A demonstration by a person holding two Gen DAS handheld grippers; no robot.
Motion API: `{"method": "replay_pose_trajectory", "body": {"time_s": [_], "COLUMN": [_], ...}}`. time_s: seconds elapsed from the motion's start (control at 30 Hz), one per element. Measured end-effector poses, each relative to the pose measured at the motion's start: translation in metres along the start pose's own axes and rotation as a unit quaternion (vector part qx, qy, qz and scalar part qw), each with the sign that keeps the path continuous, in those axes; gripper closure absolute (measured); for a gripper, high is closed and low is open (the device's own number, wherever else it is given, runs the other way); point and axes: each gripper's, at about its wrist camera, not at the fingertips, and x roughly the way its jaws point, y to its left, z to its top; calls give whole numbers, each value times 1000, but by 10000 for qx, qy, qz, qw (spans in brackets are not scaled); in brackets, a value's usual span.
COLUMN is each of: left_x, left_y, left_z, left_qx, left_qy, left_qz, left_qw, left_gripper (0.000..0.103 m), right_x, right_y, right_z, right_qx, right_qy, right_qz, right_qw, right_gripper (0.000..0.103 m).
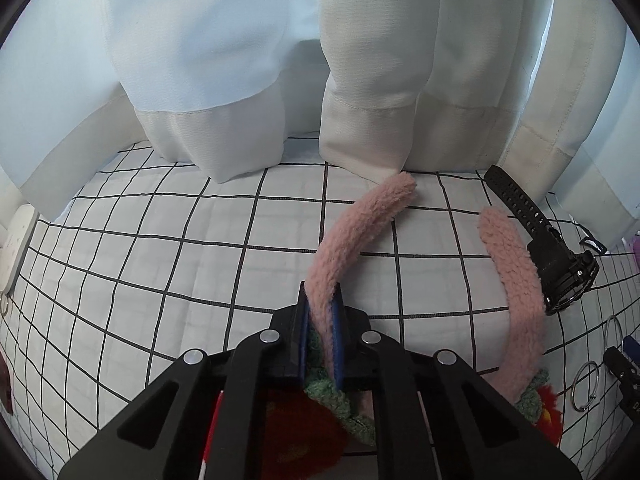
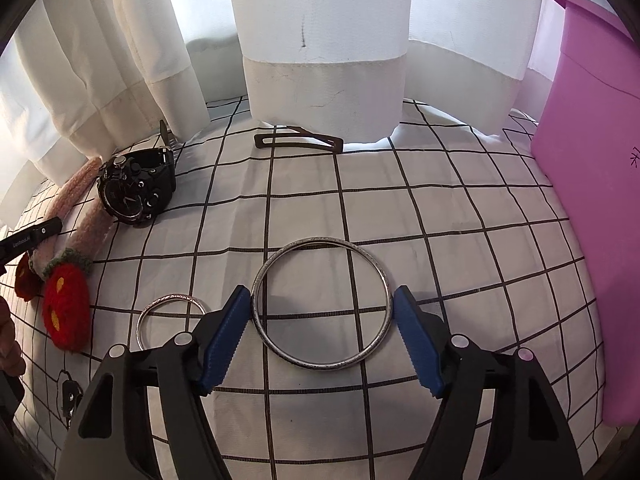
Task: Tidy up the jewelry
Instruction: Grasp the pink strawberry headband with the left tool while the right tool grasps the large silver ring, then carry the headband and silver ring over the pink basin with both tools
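Covering surface: grid-checked sheet (image 2: pixel 304 208); white curtains (image 2: pixel 320 40) behind.

A white cloth (image 2: pixel 304 208) with a black grid covers the surface. White curtains (image 1: pixel 224 80) hang along its far edge, their hems resting on the cloth. Daylight glows through the fabric.

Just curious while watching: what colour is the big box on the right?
The box is purple-pink, shown best in the right wrist view.
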Motion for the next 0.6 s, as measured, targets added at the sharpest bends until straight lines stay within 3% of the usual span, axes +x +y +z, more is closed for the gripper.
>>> {"method": "replay_pose_trajectory", "body": {"time_s": [0.6], "left_x": [-72], "left_y": [15], "left_z": [2], "left_qx": [-285], "left_qy": [-327], "left_qz": [-324], "left_qw": [9985], "left_gripper": [94], "right_x": [-48], "right_y": [12], "right_z": [5], "right_qx": [-94], "right_qy": [-245], "right_qz": [286], "right_qw": [9992], "right_gripper": [32]}}
